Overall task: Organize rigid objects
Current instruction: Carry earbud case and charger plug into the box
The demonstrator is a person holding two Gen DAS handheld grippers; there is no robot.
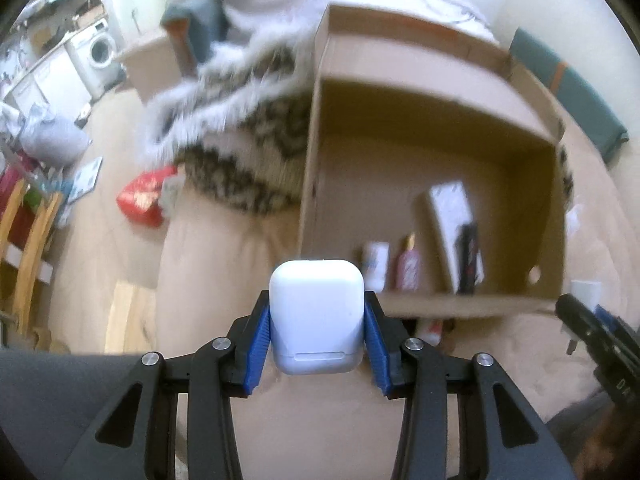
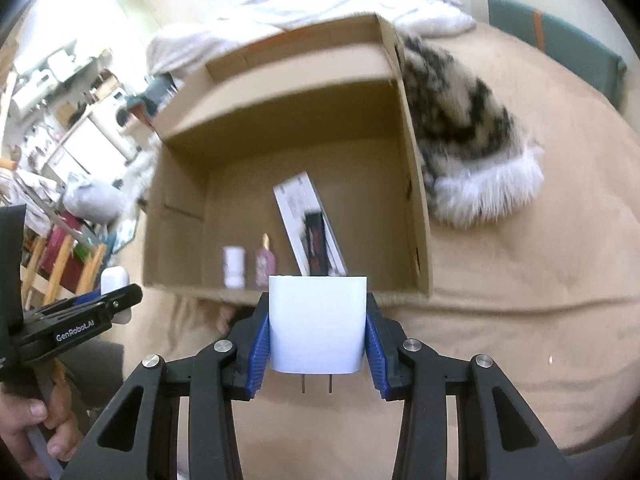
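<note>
Both clamped: left gripper [image 1: 317, 322] on earbud case [image 1: 316, 316], right gripper [image 2: 318, 326] on charger plug [image 2: 318, 324]

bed [image 2: 520, 320] tan cover | on it: cardboard box [image 2: 416, 184], fur blanket [image 2: 472, 140]

Left gripper [image 1: 316, 322] tilted steeply downward, jaws clamped, right gripper [image 2: 318, 326] likewise, bare hand [image 2: 28, 432] on handle

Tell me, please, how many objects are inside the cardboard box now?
3, perhaps 4. White bottle stands near the cardboard box's front wall, pink bottle beside it, long white package leans to their right. The black item against it may be separate.
</note>
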